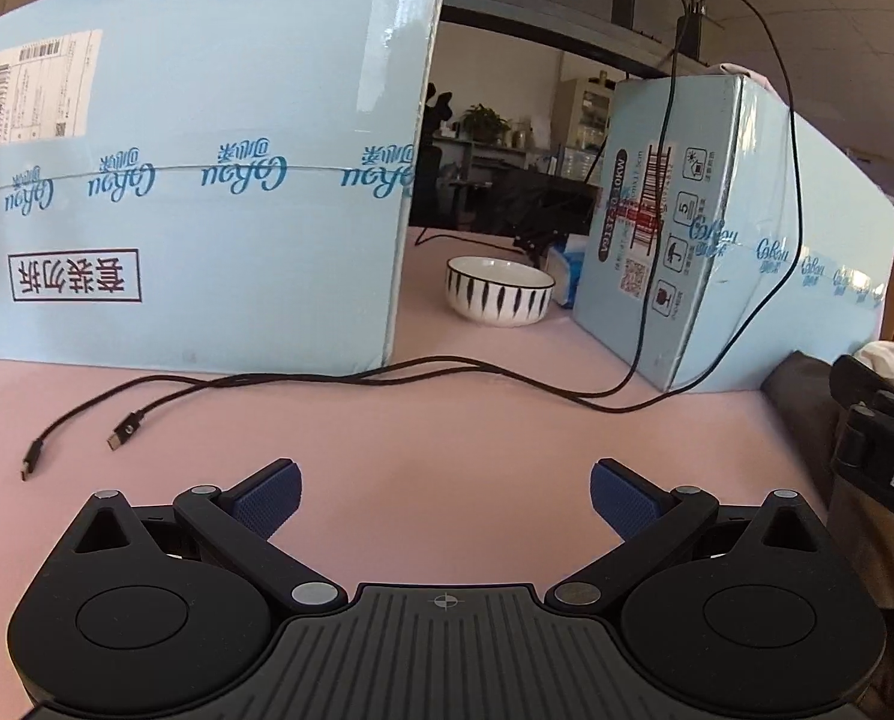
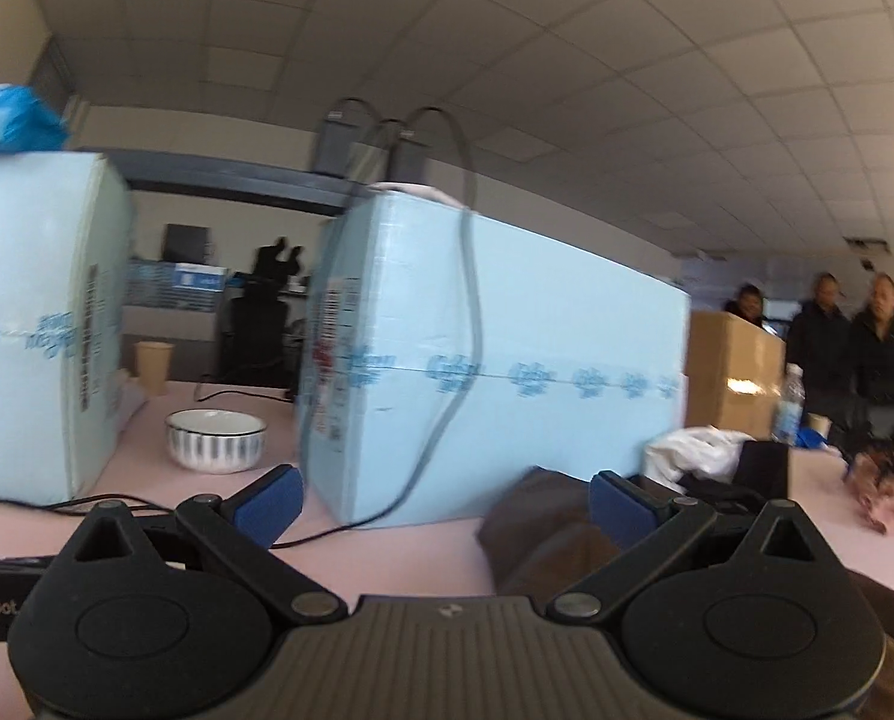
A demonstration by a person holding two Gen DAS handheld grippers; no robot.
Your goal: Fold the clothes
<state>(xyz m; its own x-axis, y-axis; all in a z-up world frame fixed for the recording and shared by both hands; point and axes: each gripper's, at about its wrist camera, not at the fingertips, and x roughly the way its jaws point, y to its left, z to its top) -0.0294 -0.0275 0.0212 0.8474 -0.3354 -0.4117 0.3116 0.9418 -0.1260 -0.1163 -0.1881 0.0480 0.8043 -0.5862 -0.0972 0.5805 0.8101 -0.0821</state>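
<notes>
A dark brown garment lies on the pink table just ahead of my right gripper, which is open and empty above it. The garment also shows at the right edge of the left wrist view. A white garment lies crumpled behind it, also in the left wrist view. My left gripper is open and empty over bare pink table. Part of the right gripper's body shows to its right.
Two large light-blue cartons stand at the back, with a striped bowl between them. Black USB cables trail across the table. A cardboard box, a water bottle and three people are at the far right.
</notes>
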